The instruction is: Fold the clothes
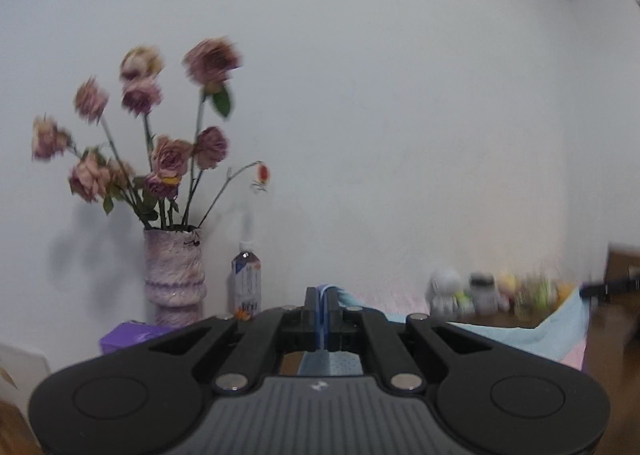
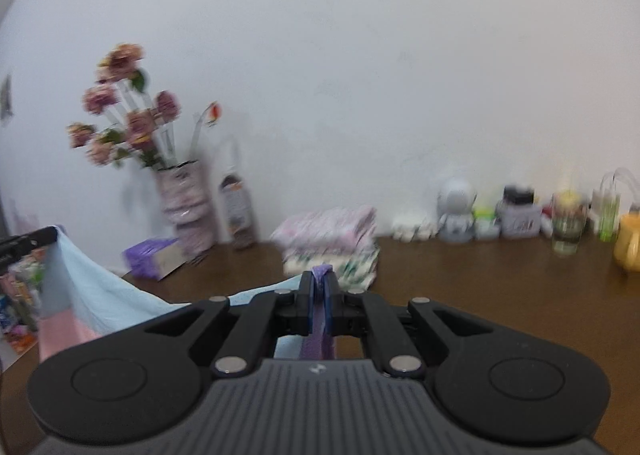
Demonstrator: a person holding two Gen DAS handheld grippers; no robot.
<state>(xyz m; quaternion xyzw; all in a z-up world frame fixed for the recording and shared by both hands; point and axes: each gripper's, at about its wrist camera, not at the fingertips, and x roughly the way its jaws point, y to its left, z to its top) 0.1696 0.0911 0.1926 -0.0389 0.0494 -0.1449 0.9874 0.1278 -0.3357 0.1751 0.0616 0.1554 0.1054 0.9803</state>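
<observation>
Room: we face a plain white wall point(image 2: 360, 55) over a brown table point(image 2: 480, 287).
Cloth: our garment point(image 2: 104, 295) is light blue with a pink part and a purple edge; it hangs lifted above the table, stretched between our two grippers.
Left gripper: our left gripper point(image 1: 321, 309) is closed on a light blue edge of the cloth, which pokes up between the fingers.
Right gripper: our right gripper point(image 2: 319, 295) is clamped on the purple edge; in the left view it shows at the far right, pinching the cloth's corner.
Stack: folded patterned clothes point(image 2: 332, 243) sit on the table just beyond our right gripper.
Vase: a purple vase point(image 1: 175, 275) of pink roses point(image 1: 168, 159) stands against the wall, with a bottle point(image 1: 246, 283) just beside it.
Box: a purple box point(image 2: 154, 253) lies near the vase's foot.
Clutter: a white figurine point(image 2: 456, 211), jars, a glass point(image 2: 568, 223) and a yellow mug point(image 2: 628, 243) line the wall to our right, all blurred.
</observation>
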